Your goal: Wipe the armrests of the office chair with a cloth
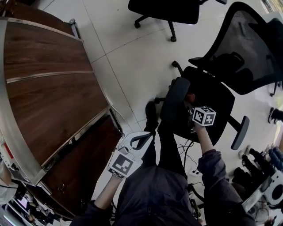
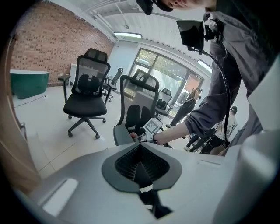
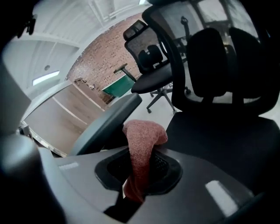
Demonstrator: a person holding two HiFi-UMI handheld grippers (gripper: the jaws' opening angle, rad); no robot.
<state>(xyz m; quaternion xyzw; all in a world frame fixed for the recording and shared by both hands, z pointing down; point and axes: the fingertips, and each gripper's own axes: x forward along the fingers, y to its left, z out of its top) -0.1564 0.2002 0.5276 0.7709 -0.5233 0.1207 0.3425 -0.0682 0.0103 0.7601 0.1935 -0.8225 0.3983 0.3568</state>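
Note:
The black office chair with a mesh back stands in front of me in the head view. My right gripper is over the seat, just right of the chair's grey left armrest. It is shut on a pinkish-red cloth, which folds up out of the jaws close beside that armrest; whether it touches the pad I cannot tell. The other armrest is free. My left gripper hangs low by my legs, shut and holding nothing.
A curved wooden desk fills the left side. Another black chair stands at the top, and more chairs and a person are farther off. Cables lie on the floor under the chair.

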